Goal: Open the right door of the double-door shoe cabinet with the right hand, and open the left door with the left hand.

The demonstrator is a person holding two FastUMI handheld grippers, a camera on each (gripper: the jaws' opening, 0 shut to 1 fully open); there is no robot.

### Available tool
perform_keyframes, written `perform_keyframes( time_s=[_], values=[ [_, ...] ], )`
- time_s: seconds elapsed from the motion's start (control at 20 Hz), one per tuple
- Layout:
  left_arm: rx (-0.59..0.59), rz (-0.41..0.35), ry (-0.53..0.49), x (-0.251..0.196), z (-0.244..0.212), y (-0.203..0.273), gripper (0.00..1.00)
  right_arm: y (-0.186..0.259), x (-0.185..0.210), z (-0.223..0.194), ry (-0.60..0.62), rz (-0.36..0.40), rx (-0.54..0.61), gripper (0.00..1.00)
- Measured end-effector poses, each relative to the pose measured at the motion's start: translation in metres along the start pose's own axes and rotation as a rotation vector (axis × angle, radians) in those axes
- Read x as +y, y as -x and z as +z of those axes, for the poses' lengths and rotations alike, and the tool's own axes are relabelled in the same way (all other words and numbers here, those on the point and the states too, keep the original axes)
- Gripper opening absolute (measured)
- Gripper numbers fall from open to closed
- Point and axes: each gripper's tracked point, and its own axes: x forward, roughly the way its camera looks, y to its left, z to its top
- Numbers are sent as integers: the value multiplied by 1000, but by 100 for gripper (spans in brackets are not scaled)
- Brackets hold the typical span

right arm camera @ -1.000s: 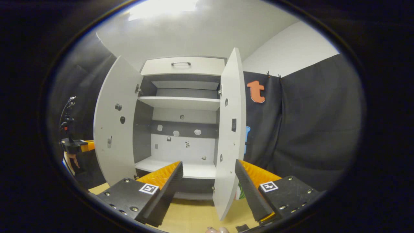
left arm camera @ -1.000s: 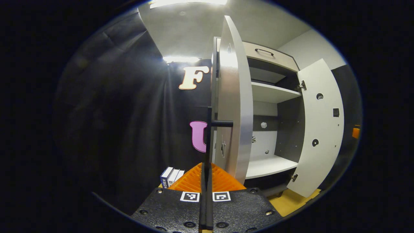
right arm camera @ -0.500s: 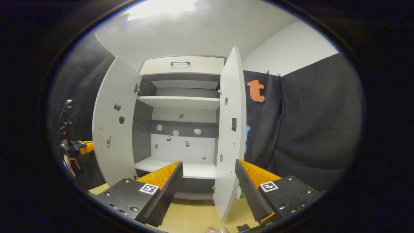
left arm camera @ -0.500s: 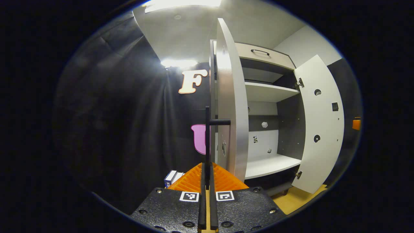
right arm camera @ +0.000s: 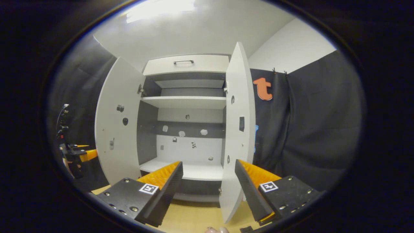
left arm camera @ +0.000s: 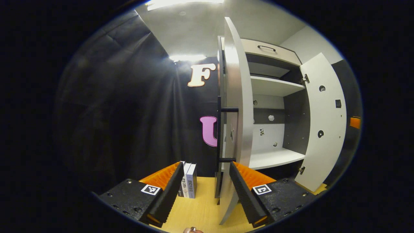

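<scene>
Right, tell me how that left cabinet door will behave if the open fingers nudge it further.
The left door looks like a rigid flat panel, so it probably won't flex. Hung on side hinges, it should swing rather than slide. The bar handle looks firmly fixed, so probably a steadier push point than the thin edge.

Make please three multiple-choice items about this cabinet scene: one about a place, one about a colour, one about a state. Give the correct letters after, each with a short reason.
1. Where do the books stand?
A. on the cabinet's lower shelf
B. on the wooden floor outside the left door
C. on top of the cabinet

2. What colour is the drawer handle at the top of the cabinet?
A. dark
B. orange
C. white

3. How is the left gripper now?
A. shut on the left door's handle
B. shut on nothing
C. open

Answers:
1. B: in the left gripper view they stand upright on the floor beside the door's outer face.
2. A: it is a dark bar on the pale drawer front.
3. C: its fingers stand wide apart, touching nothing.
</scene>
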Motion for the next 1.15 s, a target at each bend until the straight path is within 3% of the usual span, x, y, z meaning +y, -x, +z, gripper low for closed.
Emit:
perform_keyframes(
  time_s=[0.15, 0.3, 0.5, 0.8, 0.9, 1.15],
  values=[
    [-14, 7, -39, -7, 18, 24, 97, -16, 9, -5, -4, 49, 9, 94],
    [-39, -2, -70, -27, 40, 43, 94, -28, 14, -8, -8, 91, 16, 94],
    [-80, -83, -115, -81, 64, 44, 96, -37, 26, -13, -26, 147, 34, 98],
    [-130, -277, -14, -180, 79, 22, 97, -44, 53, -27, -27, 213, 65, 94],
    [-131, -320, 8, -205, 77, 15, 99, -44, 56, -27, -20, 210, 56, 98],
    [-104, -403, 38, -249, 61, 0, 98, -47, 62, -32, -16, 199, 30, 98]
  ],
)
